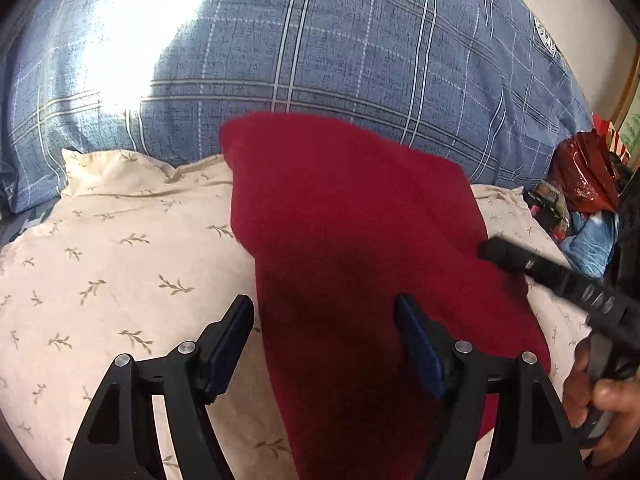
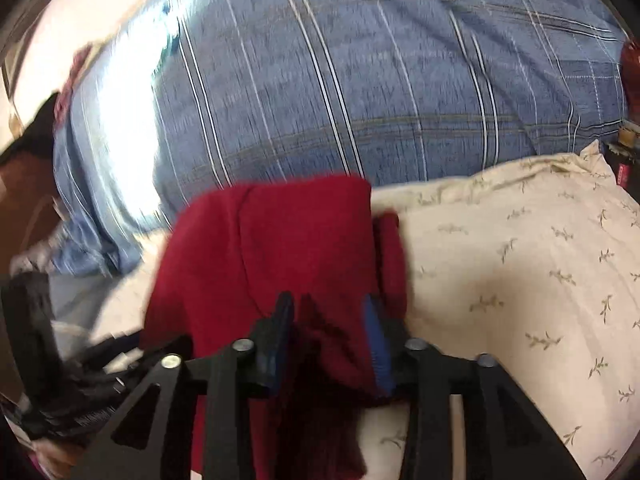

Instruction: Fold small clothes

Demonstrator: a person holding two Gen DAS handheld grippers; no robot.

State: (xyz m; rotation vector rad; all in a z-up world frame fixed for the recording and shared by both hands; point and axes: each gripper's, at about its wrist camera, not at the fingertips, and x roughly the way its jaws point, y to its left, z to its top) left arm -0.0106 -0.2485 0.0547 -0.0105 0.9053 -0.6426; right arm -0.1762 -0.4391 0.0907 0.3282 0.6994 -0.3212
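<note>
A dark red garment (image 1: 352, 216) lies folded lengthwise on a cream leaf-print pillow (image 1: 120, 264). My left gripper (image 1: 324, 314) stands wide open over its near end: one finger is over the pillow, the other over the cloth, and neither pad presses on it. A finger (image 1: 504, 254) of the right gripper rests at the cloth's right edge. In the blurred right wrist view, the right gripper (image 2: 328, 304) is open, and a loose fold of the red garment (image 2: 280, 232) lies between its blue pads without being pinched.
A blue plaid duvet (image 1: 360, 48) rises behind the pillow. A red shiny bag (image 1: 584, 168) and mixed clutter sit at the far right. A hand (image 1: 600, 400) holds the right gripper's handle at the lower right. The cream pillow (image 2: 520, 280) extends to the right.
</note>
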